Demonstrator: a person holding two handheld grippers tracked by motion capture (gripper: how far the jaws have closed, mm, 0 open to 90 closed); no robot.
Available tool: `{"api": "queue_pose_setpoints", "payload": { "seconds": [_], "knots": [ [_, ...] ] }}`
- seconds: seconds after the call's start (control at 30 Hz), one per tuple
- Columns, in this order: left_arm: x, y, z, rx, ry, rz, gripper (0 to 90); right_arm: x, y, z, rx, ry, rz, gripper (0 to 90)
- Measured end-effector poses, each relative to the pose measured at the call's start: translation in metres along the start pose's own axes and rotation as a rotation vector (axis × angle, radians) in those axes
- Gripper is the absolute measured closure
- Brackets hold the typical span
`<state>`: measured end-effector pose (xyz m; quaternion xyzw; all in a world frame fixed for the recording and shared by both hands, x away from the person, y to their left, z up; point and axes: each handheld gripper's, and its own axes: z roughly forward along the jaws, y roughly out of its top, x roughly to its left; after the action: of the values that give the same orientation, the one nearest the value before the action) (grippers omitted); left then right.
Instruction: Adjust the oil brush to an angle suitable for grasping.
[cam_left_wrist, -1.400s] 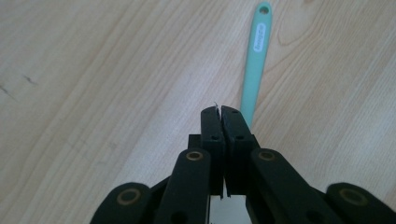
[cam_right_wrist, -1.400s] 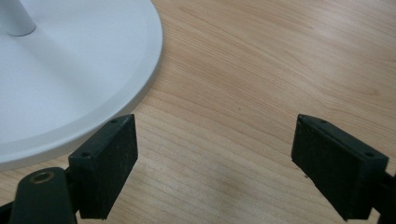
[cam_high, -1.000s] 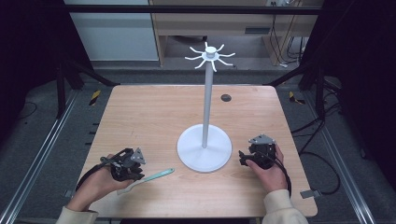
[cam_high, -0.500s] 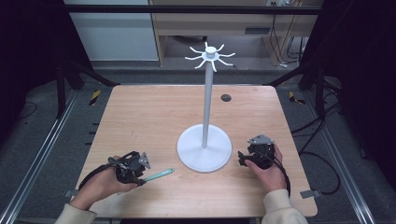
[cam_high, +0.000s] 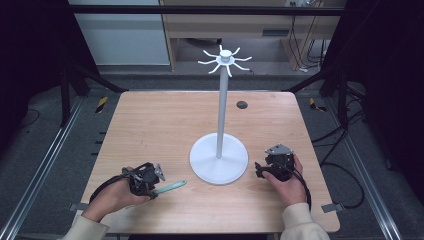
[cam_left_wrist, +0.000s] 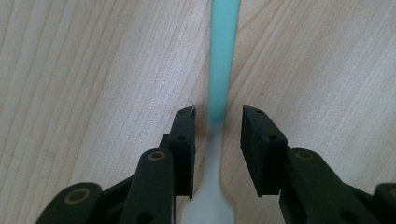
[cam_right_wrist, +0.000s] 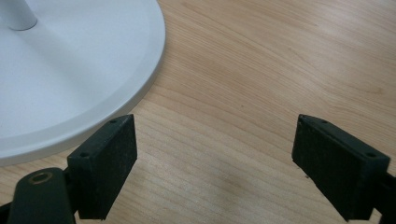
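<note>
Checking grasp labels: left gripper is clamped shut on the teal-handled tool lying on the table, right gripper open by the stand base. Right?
Not quite. The left gripper is not clamped: its jaws straddle the teal-handled tool with a gap on both sides, as the left gripper view shows; they have just been closing slightly. The rest holds: tool flat on the table, right gripper open beside the stand base.

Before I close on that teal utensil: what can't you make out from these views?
- Utensil: both ends cut off by the frame in the left gripper view; too small to identify in the high view.
- Left gripper: its jaws straddle the handle with gaps showing; whether they reach the table is unclear.
- Stand: its pole top is cropped in the right gripper view.
</note>
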<state>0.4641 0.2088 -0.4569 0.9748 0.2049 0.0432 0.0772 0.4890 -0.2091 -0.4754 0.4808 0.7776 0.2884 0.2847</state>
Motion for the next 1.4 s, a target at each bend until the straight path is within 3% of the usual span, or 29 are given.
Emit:
{"api": "queue_pose_setpoints", "payload": {
  "seconds": [0.7,1.0,1.2,1.4],
  "knots": [
    [0.004,0.002,0.006,0.006,-0.034,0.012,75.7,0.001,0.000,0.000,0.001,0.006,0.004,14.5],
    [0.001,0.005,0.006,0.006,-0.025,0.020,81.3,0.001,-0.001,0.000,0.003,0.012,0.009,14.5],
    [0.002,0.001,-0.006,-0.100,0.002,-0.026,81.6,0.005,0.001,0.003,0.005,0.024,0.004,14.5],
    [-0.003,0.000,-0.022,-0.204,0.041,-0.034,81.7,0.006,0.001,0.004,0.010,0.028,0.007,14.5]
  ]
}}
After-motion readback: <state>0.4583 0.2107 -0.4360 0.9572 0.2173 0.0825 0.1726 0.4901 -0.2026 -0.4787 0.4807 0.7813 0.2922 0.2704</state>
